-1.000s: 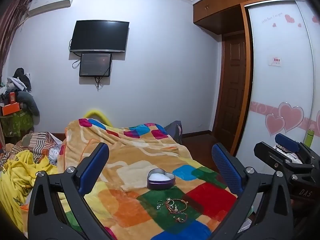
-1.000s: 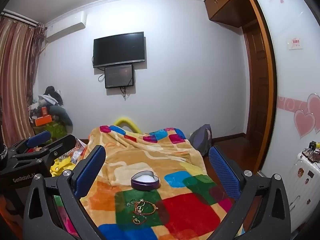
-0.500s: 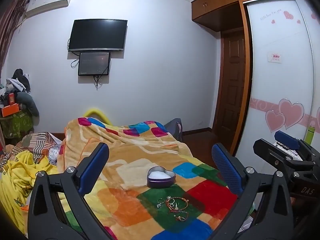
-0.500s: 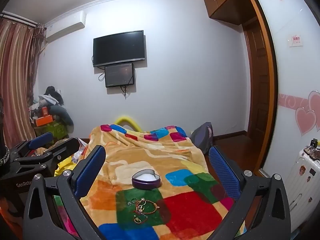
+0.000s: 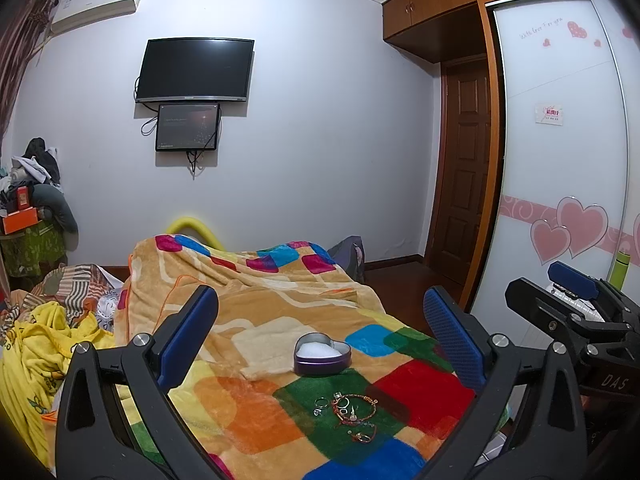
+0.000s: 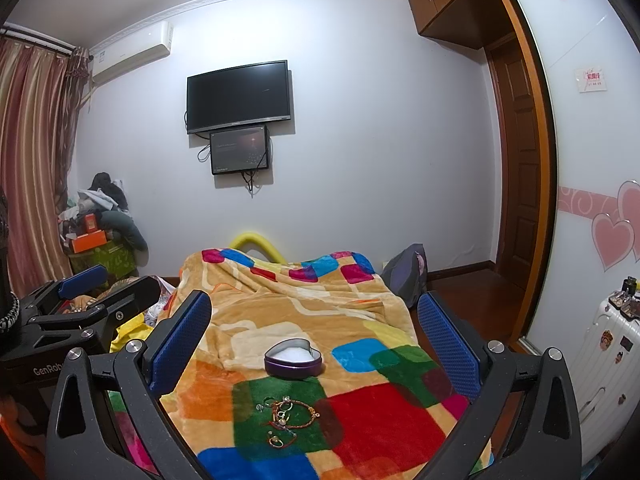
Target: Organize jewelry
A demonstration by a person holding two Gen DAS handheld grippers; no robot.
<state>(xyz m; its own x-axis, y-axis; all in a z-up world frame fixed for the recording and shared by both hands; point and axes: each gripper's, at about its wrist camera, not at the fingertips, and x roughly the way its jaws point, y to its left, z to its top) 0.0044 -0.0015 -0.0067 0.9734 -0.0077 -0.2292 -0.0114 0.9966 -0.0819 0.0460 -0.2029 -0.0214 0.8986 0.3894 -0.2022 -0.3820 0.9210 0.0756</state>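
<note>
Ahead of the left tool [image 5: 320,328], spread wide and empty, a patchwork blanket [image 5: 256,396] covers the bed; a heart-shaped tin [image 5: 322,358] sits just beyond the jewelry [image 5: 352,412] on a green patch. Rightward view: the right tool [image 6: 316,326], equally spread, faces the same blanket [image 6: 380,416], tin [image 6: 293,358], jewelry [image 6: 286,412] and wall-mounted television [image 6: 239,96].

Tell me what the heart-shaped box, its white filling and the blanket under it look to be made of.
Heart-shaped box: likely tin, with a purple glossy wall and a bare silvery rim that catches light.
White filling: probably foam or fabric padding; matte and even, too small to tell.
Blanket: plush fleece, with a fuzzy nap and soft folds, printed with coloured squares.
</note>
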